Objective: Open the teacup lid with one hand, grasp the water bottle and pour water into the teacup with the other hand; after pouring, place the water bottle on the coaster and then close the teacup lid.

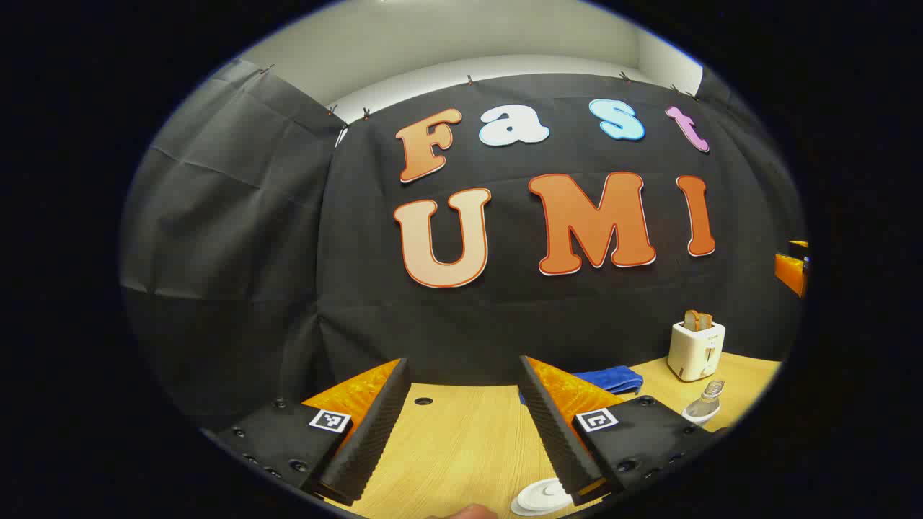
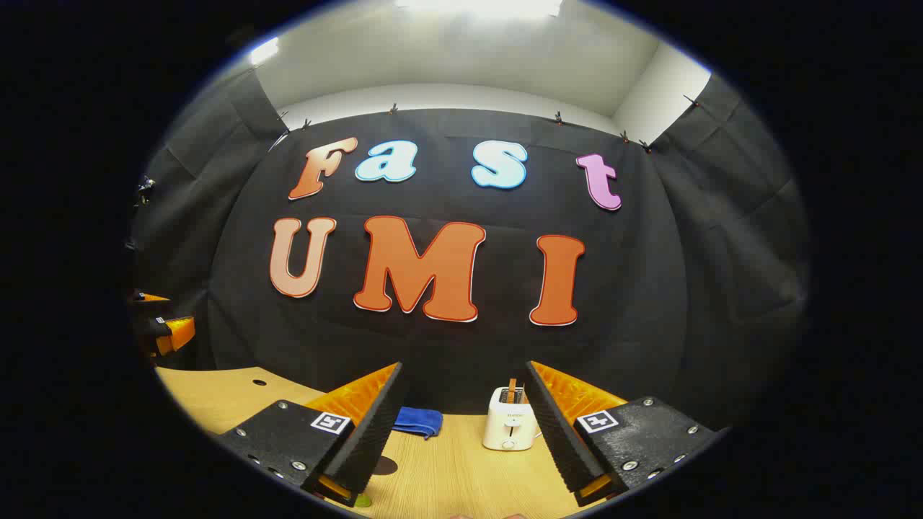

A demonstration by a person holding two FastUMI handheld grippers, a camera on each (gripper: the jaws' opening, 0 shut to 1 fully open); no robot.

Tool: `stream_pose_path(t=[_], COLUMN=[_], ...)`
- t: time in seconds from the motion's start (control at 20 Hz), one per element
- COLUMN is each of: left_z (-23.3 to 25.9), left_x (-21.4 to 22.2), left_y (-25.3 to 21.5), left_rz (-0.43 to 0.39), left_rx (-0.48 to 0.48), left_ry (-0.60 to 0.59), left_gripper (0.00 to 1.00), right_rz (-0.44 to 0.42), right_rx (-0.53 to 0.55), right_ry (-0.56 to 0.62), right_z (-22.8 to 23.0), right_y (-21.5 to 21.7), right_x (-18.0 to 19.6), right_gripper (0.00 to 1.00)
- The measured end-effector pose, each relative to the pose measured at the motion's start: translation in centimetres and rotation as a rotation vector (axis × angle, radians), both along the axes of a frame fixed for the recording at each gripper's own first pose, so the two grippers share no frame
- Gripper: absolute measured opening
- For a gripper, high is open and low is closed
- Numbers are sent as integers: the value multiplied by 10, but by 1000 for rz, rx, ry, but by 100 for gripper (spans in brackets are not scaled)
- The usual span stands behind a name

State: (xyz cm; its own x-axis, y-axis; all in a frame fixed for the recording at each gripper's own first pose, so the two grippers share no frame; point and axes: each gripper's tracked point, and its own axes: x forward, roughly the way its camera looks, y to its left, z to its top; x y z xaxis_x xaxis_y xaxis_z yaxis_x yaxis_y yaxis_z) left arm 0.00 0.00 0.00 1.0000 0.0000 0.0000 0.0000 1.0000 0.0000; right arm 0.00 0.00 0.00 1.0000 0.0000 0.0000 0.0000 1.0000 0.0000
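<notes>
Both grippers hover above the wooden surface [image 1: 461,440], fingers apart and holding nothing, ready to reach. The left gripper [image 1: 461,425] faces the wall; the water bottle [image 1: 705,404] lies lower right, near a toaster [image 1: 695,350]. The right gripper [image 2: 461,425] frames that toaster.

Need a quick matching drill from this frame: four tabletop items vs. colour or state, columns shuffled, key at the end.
Items:
1. toaster
2. folded cloth
3. water bottle
4. left gripper

Descriptions:
A. blue
B. clear, lying tilted on the table
C. open, nothing between its fingers
D. white, bread in the slots

Pairs: 1-D, 2-A, 3-B, 4-C
</notes>
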Motion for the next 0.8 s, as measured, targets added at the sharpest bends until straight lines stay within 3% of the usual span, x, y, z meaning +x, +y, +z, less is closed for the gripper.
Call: stream_pose_path(t=[0.8], left_z=[13], left_x=[-4], left_y=[3], left_rz=[20], left_rx=[-80], left_ry=[-42], left_gripper=[98], right_rz=[43], right_rx=[23], right_ry=[-7], right_z=[7], right_y=[7], right_x=[-10], right_gripper=[98])
